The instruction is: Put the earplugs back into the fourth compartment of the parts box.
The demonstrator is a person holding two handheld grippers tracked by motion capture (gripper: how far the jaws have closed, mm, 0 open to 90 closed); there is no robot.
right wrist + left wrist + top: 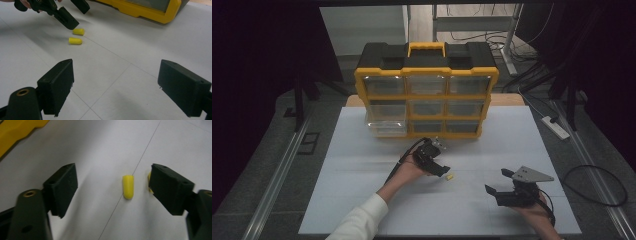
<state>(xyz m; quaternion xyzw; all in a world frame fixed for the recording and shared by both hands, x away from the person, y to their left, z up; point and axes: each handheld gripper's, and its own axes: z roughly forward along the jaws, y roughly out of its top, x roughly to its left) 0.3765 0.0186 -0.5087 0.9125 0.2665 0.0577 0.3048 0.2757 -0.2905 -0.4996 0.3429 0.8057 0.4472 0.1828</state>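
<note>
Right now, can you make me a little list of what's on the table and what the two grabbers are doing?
table: white table top
big box: yellow and black drawer organizer at the far side
small things: two yellow earplugs, one beside the other
left gripper: open, low over the table, one earplug between its jaws, untouched
right gripper: open, nothing between its jaws
drawers: bottom-left drawer sticks out

Dim high view, dark edges; closer views brighter — soft shadows, slight blur.
</note>
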